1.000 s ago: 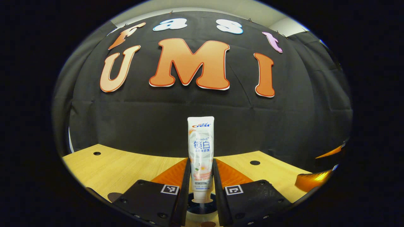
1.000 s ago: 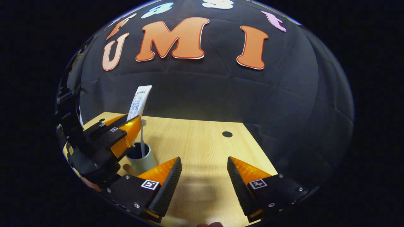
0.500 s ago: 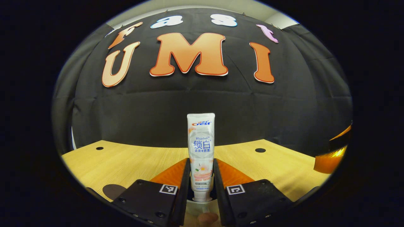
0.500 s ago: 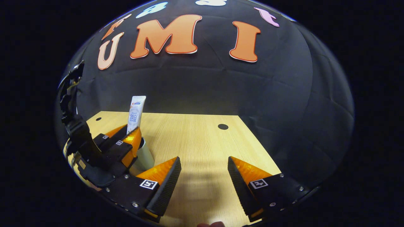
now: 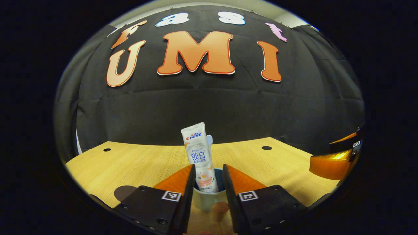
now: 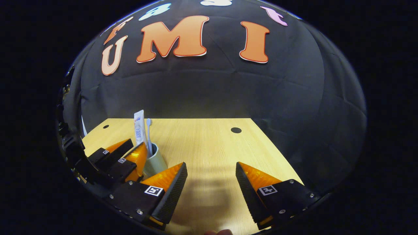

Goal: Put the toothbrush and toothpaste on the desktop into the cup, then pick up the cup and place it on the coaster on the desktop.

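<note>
The toothpaste [image 5: 199, 153] now stands in the cup [image 5: 209, 200], leaning a little to one side against the rim with its cap end down inside. Half a second ago it was upright and pinched between the left gripper's fingers; now there is a gap on each side of it, so it has been let go. The toothbrush [image 6: 149, 135] stands beside it in the same cup, its head just showing behind the tube in the left gripper view. The cup sits on the tabletop [image 6: 209, 147] toward its left edge, as the right gripper view shows.

The left gripper [image 5: 206, 191] has its jaws a narrow way apart, straddling the cup mouth and gripping nothing. The right gripper [image 6: 210, 182] hangs wide apart and empty over the middle of the tabletop, near its front edge.

Both items look loaded, so the first half of the task seems done. What remains is taking hold of the cup and carrying it to the coaster; the dark round patch [image 5: 125, 193] on the tabletop just left of the left gripper may be that coaster, though it is partly hidden.
</note>
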